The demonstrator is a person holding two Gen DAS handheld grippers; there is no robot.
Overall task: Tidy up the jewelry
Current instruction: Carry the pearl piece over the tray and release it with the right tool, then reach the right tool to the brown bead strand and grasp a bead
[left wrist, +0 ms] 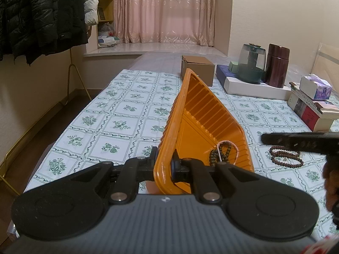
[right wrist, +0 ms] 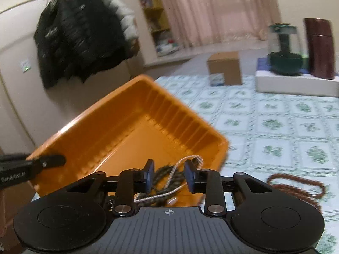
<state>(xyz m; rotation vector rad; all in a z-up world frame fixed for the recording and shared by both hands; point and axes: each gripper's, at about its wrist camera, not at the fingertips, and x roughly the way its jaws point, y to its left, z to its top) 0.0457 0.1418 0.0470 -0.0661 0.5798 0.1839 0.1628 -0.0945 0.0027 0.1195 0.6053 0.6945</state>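
My left gripper (left wrist: 164, 162) is shut on the near rim of an orange plastic tray (left wrist: 203, 114) and holds it tilted up on its side. A dark bead bracelet (left wrist: 220, 153) and a pink pearl bracelet (left wrist: 227, 148) lie in the tray's low corner. A brown bead bracelet (left wrist: 286, 158) lies on the tablecloth to the right. My right gripper (right wrist: 170, 176) is open just above the dark beads (right wrist: 167, 175) and pearl strand (right wrist: 180, 165) in the tray (right wrist: 127, 131). The brown beads (right wrist: 300, 187) lie at its right. The left gripper's finger (right wrist: 48, 160) shows on the tray's rim.
A cardboard box (left wrist: 199, 69), a white flat box (left wrist: 254, 87) with a green glass kettle (left wrist: 252, 63) and brown flask (left wrist: 277, 65), books (left wrist: 311, 112) and a tissue box (left wrist: 315, 86) stand at the table's far and right sides. Coats (left wrist: 40, 14) hang left.
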